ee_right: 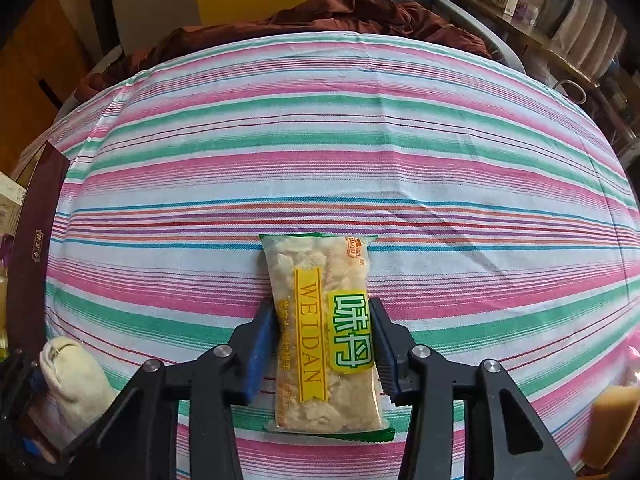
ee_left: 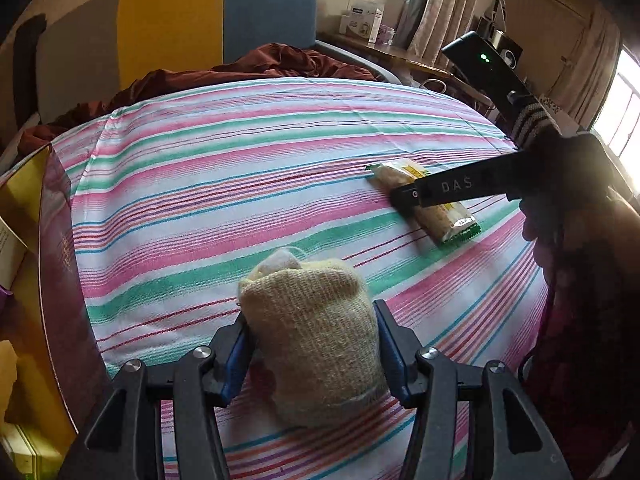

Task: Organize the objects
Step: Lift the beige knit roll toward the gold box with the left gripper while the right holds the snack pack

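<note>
A cream knitted sock roll [ee_left: 316, 340] stands between the blue pads of my left gripper [ee_left: 310, 316], which is shut on its sides just above the striped cloth [ee_left: 240, 184]. A clear snack packet [ee_right: 320, 340] with yellow and green labels lies flat on the cloth. My right gripper [ee_right: 322, 312] straddles it, both pads pressing on its long edges. In the left wrist view the right gripper [ee_left: 408, 196] comes in from the right over the packet [ee_left: 444, 220]. The right wrist view shows the sock roll [ee_right: 68, 372] at the lower left, held in the left gripper [ee_right: 28, 376].
A maroon box [ee_left: 60, 280] with a gold inside stands open at the cloth's left edge. A dark red blanket [ee_left: 280, 60] is bunched at the far end, before a yellow and blue headboard. A person's dark patterned sleeve [ee_left: 580, 320] fills the right side. A tan object [ee_right: 612, 420] lies at the lower right.
</note>
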